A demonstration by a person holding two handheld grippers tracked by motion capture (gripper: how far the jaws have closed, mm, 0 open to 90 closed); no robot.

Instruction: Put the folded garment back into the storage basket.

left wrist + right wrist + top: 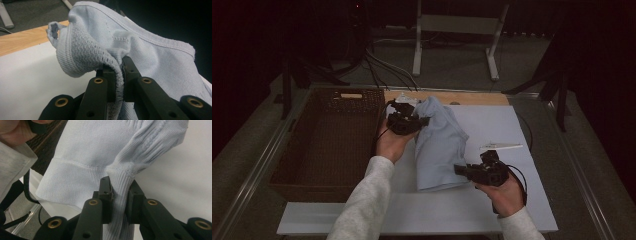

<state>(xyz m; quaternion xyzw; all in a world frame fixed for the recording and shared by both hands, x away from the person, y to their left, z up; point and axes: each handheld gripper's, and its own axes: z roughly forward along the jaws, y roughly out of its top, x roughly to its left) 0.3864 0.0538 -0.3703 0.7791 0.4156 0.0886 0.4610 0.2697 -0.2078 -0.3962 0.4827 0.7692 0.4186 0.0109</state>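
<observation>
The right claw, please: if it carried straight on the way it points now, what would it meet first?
The right claw already grips the light blue garment's ribbed hem, so it would push into more of that cloth; beyond lies probably the wicker basket.

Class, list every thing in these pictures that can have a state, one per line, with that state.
Light blue garment: bunched, gripped at both ends, its middle resting on the white board.
Left tongs: shut on the garment's knit edge.
Right tongs: shut on the garment's ribbed hem.
Wicker basket: upright, nothing visible inside.
White board: lying flat on the table.
</observation>
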